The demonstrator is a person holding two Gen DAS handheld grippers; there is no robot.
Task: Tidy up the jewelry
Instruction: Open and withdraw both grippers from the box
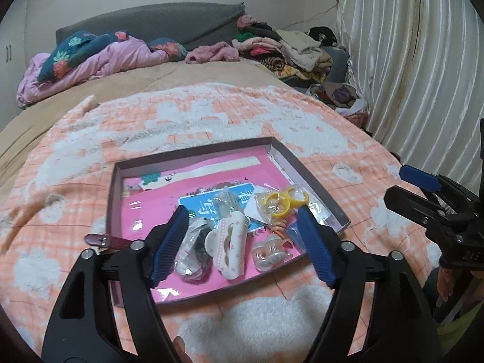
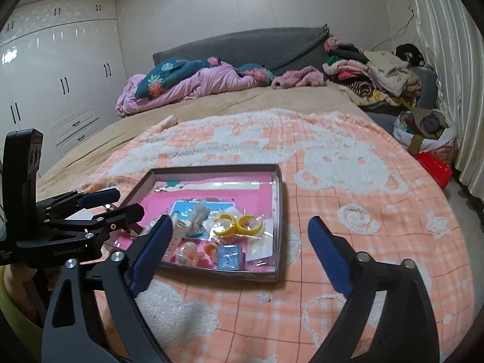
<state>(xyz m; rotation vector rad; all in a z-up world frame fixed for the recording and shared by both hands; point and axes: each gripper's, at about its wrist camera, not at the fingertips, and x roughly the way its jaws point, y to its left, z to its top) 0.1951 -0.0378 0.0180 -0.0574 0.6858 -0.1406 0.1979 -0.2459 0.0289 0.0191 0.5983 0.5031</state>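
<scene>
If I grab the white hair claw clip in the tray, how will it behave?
The white hair claw clip looks like rigid, glossy plastic, so probably light but slippery. Its curved body may pivot between the left gripper pads.

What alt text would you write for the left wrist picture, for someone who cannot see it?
An open left tool hovers over a shallow tray on an orange-and-white blanket, empty, its blue fingers spread around a white hair claw. Yellow rings in a clear bag lie further in; the right tool shows at the right edge.
</scene>
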